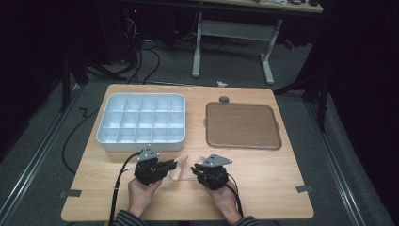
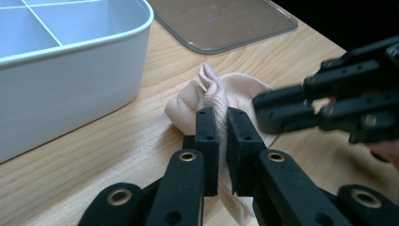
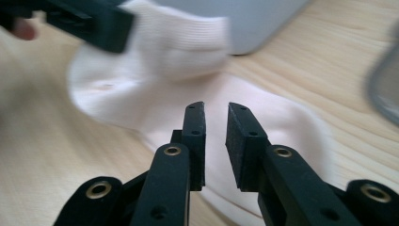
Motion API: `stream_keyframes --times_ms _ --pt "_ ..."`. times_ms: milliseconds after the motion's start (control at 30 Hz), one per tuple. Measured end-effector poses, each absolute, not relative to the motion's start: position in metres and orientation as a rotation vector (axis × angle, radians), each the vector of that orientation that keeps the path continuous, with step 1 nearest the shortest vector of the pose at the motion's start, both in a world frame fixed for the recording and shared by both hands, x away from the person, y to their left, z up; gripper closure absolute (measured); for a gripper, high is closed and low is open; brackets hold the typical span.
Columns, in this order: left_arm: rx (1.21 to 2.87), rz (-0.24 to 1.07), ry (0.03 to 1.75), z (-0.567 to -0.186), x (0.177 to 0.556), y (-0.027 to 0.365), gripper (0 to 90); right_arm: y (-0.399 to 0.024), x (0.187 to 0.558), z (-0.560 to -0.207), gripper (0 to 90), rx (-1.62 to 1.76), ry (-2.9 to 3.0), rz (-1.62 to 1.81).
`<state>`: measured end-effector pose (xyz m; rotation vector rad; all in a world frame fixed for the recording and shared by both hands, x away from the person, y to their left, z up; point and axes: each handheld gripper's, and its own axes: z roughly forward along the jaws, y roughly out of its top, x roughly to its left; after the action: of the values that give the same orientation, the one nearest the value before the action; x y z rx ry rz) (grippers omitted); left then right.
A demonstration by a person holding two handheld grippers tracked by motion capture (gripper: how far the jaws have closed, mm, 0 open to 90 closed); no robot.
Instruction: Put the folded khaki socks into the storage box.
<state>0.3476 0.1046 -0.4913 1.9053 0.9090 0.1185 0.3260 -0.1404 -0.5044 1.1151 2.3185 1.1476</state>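
Two claws meet over sock [image 2: 214, 101], just beside organizer's [image 2: 70, 70] wall.

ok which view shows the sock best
The left gripper view: the sock is sharp, pinched between the left gripper jaws. The right gripper view shows it larger but blurred; the high view shows a pale scrap between the grippers.

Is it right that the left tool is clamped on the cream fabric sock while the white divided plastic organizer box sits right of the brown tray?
Not quite. In the high view, the white divided plastic organizer box sits left of the brown tray. The left tool is indeed clamped on the cream fabric sock.
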Motion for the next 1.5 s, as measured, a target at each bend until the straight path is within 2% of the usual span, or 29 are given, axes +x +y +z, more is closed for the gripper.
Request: stream_keyframes --times_ms 267,533,733,833,1500 --pt "1.906 0.121 0.915 -0.491 0.348 0.104 84.5 -0.173 0.330 -0.505 71.6 1.217 2.207 1.076" --pt "1.901 0.130 0.916 -0.489 0.347 0.105 84.4 -0.179 0.336 -0.514 66.7 1.281 2.206 1.028" --pt "1.896 0.128 0.902 -0.488 0.346 0.103 84.3 -0.178 0.341 -0.526 81.6 1.318 2.260 1.023" --pt "1.892 0.124 0.897 -0.488 0.346 0.102 84.3 -0.177 0.340 -0.527 85.2 1.317 2.260 1.029" --pt "1.929 0.129 0.861 -0.487 0.345 0.087 83.9 -0.162 0.336 -0.529 86.1 1.254 2.299 1.071"
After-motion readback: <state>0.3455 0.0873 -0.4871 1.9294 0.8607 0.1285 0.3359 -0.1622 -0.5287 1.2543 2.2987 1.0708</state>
